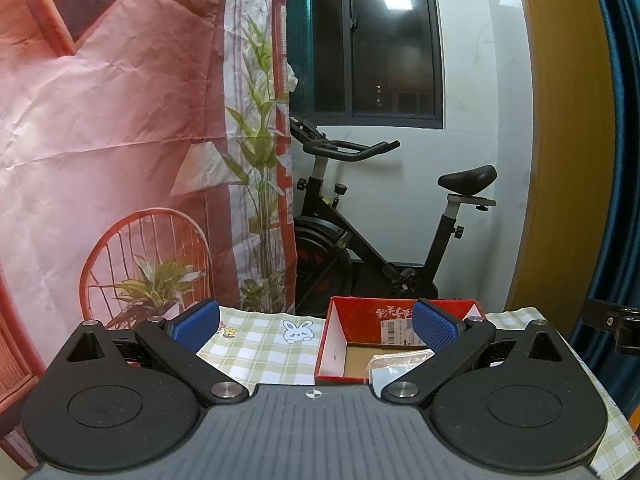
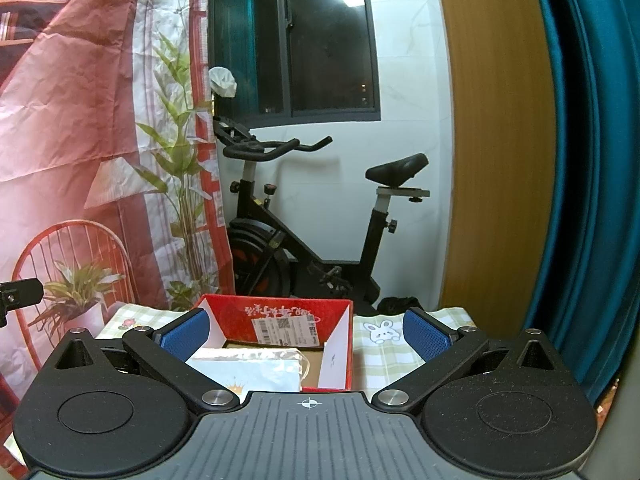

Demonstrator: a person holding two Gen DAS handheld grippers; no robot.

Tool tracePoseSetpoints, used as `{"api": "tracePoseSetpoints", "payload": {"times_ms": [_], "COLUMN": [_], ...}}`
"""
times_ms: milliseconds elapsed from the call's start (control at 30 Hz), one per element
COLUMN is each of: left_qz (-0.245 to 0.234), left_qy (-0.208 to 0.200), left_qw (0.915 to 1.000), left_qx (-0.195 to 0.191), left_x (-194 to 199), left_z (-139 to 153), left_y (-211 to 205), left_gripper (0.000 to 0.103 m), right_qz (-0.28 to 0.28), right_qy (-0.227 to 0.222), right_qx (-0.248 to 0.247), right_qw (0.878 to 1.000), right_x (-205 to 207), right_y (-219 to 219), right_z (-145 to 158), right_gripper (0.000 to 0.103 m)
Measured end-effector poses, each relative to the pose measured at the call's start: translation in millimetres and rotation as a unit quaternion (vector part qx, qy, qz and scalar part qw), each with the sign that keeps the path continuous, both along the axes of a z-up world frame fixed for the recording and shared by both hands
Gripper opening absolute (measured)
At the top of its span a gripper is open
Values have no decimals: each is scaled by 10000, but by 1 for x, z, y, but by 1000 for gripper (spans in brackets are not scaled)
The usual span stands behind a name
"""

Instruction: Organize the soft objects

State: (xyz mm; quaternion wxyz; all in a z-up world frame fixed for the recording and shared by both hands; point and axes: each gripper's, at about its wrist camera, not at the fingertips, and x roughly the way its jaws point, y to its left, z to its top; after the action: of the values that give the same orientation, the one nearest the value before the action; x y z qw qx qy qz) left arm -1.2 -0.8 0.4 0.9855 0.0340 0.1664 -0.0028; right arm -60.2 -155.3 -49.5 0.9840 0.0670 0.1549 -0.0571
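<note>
Both claws are held apart and empty: the right gripper [image 2: 306, 334] and left gripper [image 1: 316, 326] hover near the red box [image 2: 280, 312]. Inside it lies a white drawstring pouch [image 2: 256, 368]. Its fabric, not the cord, should be pinched squarely.

Box [image 2: 280, 322]: red outside, white inner walls, brown cardboard floor, open top, upright on the checked tablecloth; shipping label and printed characters on far inner wall | Pouch [image 2: 256, 370]: white, soft, flat, drawstring cord at right edge, gold crown print at near edge; lies in box, near-left part, partly hidden.
</note>
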Motion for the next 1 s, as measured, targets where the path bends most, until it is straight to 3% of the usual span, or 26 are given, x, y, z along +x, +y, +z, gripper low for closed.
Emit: {"api": "tracePoseSetpoints", "payload": {"times_ms": [1000], "left_qz": [-118], "left_qy": [111], "left_qw": [9999], "left_qx": [-1], "left_x": [-1], "left_z": [-4], "left_y": [4], "left_gripper": [103], "right_qz": [-2], "right_qy": [-55], "right_qx": [-5], "right_qw": [10000], "right_x": [1], "right_y": [0], "right_z": [0], "right_gripper": [103]}}
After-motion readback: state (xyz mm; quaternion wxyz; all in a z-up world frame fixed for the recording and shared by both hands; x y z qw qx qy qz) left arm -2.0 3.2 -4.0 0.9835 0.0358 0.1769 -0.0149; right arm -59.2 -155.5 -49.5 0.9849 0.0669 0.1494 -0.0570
